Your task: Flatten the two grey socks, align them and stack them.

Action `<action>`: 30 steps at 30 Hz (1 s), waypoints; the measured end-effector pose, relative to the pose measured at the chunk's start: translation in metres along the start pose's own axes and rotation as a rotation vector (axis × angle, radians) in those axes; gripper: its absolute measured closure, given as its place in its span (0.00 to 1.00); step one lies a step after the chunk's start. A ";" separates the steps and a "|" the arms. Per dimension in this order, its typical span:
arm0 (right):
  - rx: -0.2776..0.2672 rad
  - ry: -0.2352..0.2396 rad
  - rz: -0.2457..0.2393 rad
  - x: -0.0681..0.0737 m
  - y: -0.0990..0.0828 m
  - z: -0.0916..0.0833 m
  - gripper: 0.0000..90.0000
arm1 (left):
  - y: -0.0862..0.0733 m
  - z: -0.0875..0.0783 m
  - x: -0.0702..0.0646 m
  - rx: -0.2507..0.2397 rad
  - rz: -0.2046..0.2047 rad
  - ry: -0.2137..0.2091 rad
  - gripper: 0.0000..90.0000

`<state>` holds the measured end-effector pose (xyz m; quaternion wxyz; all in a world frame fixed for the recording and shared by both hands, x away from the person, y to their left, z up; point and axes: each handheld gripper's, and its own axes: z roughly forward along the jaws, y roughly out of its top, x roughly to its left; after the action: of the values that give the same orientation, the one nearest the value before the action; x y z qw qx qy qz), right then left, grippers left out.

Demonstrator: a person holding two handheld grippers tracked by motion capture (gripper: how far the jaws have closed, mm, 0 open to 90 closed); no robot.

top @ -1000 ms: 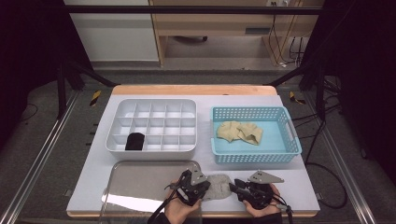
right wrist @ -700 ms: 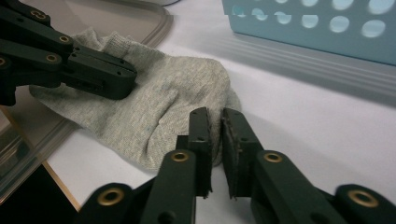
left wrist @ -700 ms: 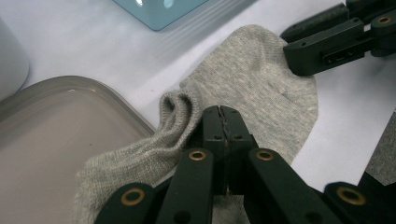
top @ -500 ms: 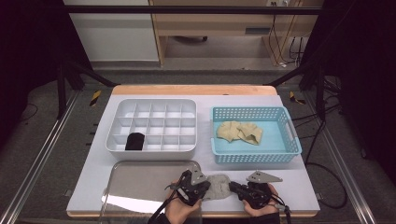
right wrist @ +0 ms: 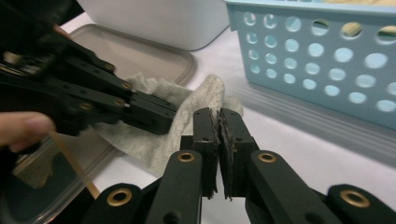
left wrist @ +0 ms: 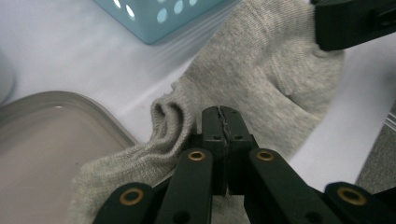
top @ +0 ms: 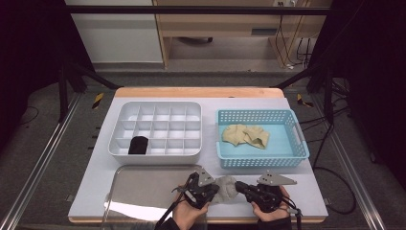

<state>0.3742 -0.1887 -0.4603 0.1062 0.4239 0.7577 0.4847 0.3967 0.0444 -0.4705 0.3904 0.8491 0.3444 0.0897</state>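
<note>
Nearest to me, at the front edge of the table [top: 306, 196], I have both grippers on the grey sock [top: 227, 188], which I take as my landmark. It lies crumpled on the table top, just right of the clear tray [top: 143, 191] and in front of the blue basket [top: 261, 136].

My left gripper [top: 214, 192] comes at the sock from its left. In the left gripper view its jaws are clenched, pads pressed together with a fold of the grey knit [left wrist: 261, 88] pinched between them; the sock bunches up just left of the tips.

My right gripper [top: 238, 185] comes at the sock from its right. Its jaws have just been closing, and in the right gripper view they stand almost together, with only a thin slit between the pads. The sock's edge [right wrist: 210, 100] sits right at their tips, but I cannot tell for sure whether any cloth is caught between them.

Beyond the sock and to its left stands the white divided box [top: 158, 129], with a black item [top: 139, 145] in one front compartment. Beyond the sock and to its right, the blue basket holds beige socks [top: 246, 135].
</note>
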 end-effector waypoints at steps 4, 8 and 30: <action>0.001 -0.023 -0.008 -0.003 0.001 -0.003 0.96 | -0.001 -0.018 0.006 -0.034 -0.011 -0.007 0.97; 0.007 -0.044 -0.019 -0.005 0.003 -0.006 0.96 | -0.005 -0.039 0.016 -0.065 -0.019 0.018 0.96; 0.018 0.091 -0.115 0.031 0.020 0.010 0.96 | -0.036 -0.052 0.036 -0.037 -0.049 0.033 0.95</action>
<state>0.3718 -0.1557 -0.4413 0.0957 0.3582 0.7890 0.4899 0.3834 0.1161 -0.4656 0.4025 0.8314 0.3697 0.1006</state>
